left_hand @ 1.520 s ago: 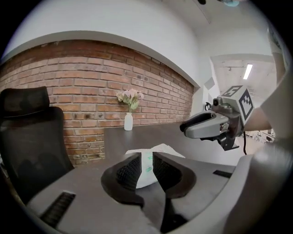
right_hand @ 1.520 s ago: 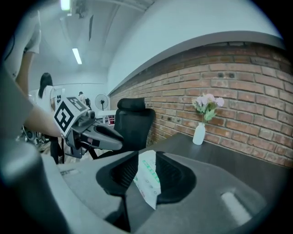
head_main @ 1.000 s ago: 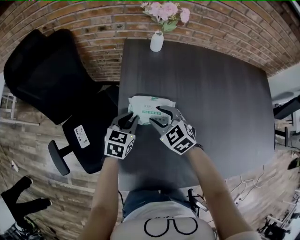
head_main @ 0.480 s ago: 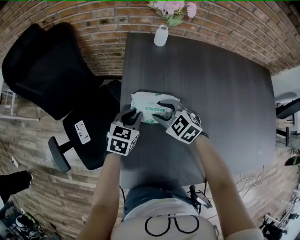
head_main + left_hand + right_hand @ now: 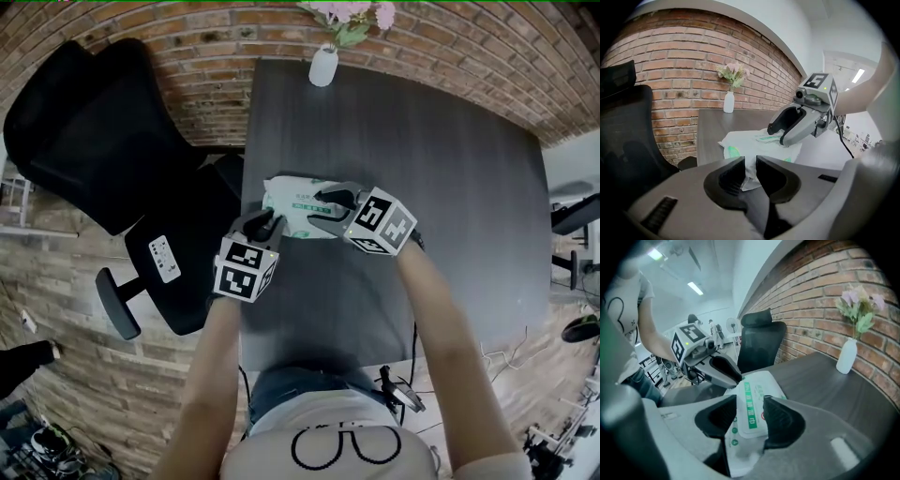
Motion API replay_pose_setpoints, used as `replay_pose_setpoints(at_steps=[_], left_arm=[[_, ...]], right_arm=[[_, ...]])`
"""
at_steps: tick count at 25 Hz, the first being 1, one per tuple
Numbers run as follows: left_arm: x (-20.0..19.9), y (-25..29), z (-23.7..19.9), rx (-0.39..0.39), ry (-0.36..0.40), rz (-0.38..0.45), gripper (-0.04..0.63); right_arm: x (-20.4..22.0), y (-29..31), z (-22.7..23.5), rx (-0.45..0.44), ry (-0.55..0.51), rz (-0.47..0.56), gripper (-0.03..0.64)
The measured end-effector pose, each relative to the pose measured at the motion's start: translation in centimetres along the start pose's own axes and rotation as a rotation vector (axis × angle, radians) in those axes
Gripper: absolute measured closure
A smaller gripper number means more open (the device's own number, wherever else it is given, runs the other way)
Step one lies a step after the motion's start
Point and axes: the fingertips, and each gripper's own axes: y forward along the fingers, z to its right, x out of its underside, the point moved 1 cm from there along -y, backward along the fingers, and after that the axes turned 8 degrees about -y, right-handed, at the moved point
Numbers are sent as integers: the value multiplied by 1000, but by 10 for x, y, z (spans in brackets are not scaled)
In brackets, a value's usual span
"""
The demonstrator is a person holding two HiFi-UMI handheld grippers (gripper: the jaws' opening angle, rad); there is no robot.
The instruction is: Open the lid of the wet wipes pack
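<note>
A white and green wet wipes pack (image 5: 292,201) lies flat near the left edge of the dark table (image 5: 450,178). My left gripper (image 5: 267,224) is shut on the pack's near left corner; in the left gripper view the thin film edge (image 5: 749,169) sits pinched between the narrow jaws. My right gripper (image 5: 324,210) reaches over the pack from the right. Its jaws are closing with the white lid (image 5: 749,414) between them, and a little gap shows beside the lid. The right gripper (image 5: 788,129) also shows in the left gripper view, the left gripper (image 5: 725,372) in the right gripper view.
A white vase with pink flowers (image 5: 323,66) stands at the table's far edge against the brick wall. A black office chair (image 5: 103,141) stands close to the table's left side. The person's body is at the table's near edge.
The right gripper has tilted and swung further over the top of the pack, its marker cube now higher and more to the right. The left gripper has kept its hold in place.
</note>
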Motion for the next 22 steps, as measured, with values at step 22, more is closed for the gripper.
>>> replay_pose_setpoints(at_steps=[22], left_arm=[[1,-1,-1,34,-32,8,523]], right_arm=[[-26,-15,73,448,-123,-39,571]])
